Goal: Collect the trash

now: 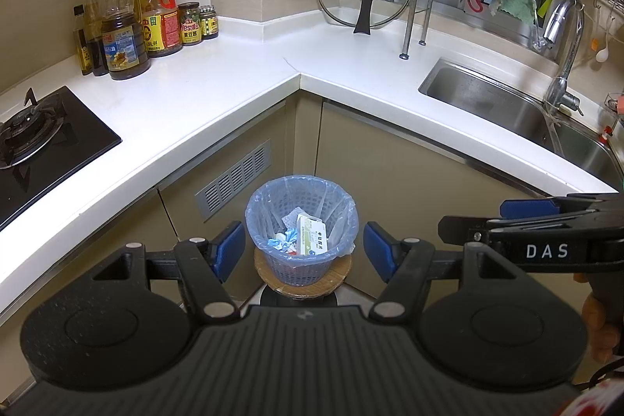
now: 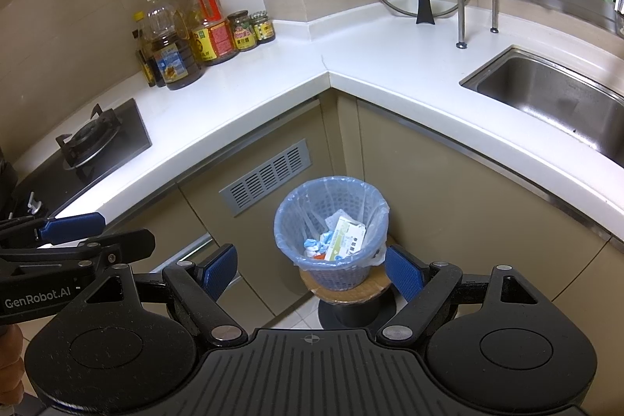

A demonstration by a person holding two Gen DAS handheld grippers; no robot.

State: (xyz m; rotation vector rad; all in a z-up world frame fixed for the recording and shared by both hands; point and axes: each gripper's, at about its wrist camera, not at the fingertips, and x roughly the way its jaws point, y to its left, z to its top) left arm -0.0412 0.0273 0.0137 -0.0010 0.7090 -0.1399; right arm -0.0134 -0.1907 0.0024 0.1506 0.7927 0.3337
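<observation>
Glossy white countertop [image 1: 187, 104], brushed steel sink [image 1: 487, 104], thin blue plastic liner [image 1: 300, 182] in woven-plastic basket [image 1: 300, 271]

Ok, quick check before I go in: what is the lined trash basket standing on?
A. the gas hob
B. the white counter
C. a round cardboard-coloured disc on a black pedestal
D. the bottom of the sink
C: the trash basket sits on a round brown disc atop a black pedestal in front of the corner cabinets, below counter level.

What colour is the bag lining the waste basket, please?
Translucent light blue bag, clearest in the right wrist view.
</observation>
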